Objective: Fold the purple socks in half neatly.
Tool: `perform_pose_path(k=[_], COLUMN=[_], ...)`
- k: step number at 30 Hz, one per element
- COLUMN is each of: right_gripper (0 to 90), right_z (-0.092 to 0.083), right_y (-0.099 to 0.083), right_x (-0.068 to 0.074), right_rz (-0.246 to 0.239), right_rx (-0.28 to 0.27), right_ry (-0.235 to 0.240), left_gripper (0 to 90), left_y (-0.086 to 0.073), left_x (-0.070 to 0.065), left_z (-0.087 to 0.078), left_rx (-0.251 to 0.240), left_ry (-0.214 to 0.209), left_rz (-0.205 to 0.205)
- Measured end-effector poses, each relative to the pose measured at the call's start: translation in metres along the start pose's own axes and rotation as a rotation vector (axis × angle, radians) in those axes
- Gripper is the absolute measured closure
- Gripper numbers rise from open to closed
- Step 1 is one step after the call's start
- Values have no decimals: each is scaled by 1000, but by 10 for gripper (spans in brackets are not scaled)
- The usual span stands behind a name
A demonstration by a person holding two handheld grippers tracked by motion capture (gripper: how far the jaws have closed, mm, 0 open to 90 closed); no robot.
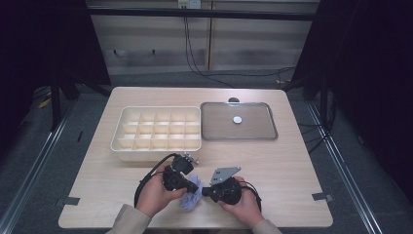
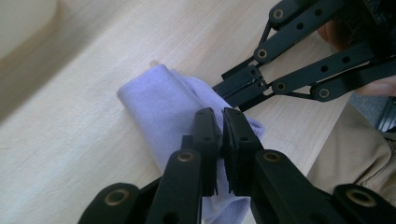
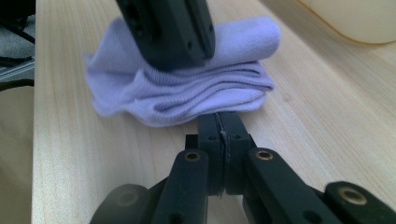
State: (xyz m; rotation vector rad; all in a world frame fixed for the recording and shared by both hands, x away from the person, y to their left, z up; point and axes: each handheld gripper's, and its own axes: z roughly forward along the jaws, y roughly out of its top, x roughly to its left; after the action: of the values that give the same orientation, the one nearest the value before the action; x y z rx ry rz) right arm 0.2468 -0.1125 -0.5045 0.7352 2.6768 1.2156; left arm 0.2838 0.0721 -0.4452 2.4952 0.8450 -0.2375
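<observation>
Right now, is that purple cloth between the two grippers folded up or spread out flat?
Folded. The purple cloth lies bunched in stacked layers with a rolled top edge on the table, a small bundle rather than a flat sheet.

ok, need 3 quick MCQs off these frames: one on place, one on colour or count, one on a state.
1. Where does the folded cloth lie?
A. inside the divided box
B. on the table near its front edge, between the two claws
C. on the clear lid

2. What colour is the cloth?
A. pale lavender
B. dark green
C. orange

3. How do the jaws of the right claw stand?
A. wide open above the cloth
B. shut, tips at the cloth's edge
C. shut on the lid's white knob

Key: 1 B, the high view shows the cloth on the table between the left claw and the right claw, short of the divided box. 2 A, both claw views show pale lavender. 3 B, the right claw view shows the jaws pressed together, tips at the cloth's edge.
</observation>
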Motion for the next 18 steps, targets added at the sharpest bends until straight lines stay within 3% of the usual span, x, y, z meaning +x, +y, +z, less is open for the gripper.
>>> perform_pose_path(k=[9, 13, 18], right_gripper=[889, 889, 890], right_z=[-5, -7, -8], right_y=[-2, -4, -3], right_x=[-4, -7, -7], right_rz=[14, 19, 24], right_rx=[10, 1, -10], right_ry=[-17, -26, -24], left_gripper=[850, 856, 857], left_y=[-1, -1, -5], left_x=[-4, -7, -2], left_z=[12, 12, 10], left_rx=[18, 44, 51], left_ry=[15, 41, 31], left_rz=[15, 44, 46])
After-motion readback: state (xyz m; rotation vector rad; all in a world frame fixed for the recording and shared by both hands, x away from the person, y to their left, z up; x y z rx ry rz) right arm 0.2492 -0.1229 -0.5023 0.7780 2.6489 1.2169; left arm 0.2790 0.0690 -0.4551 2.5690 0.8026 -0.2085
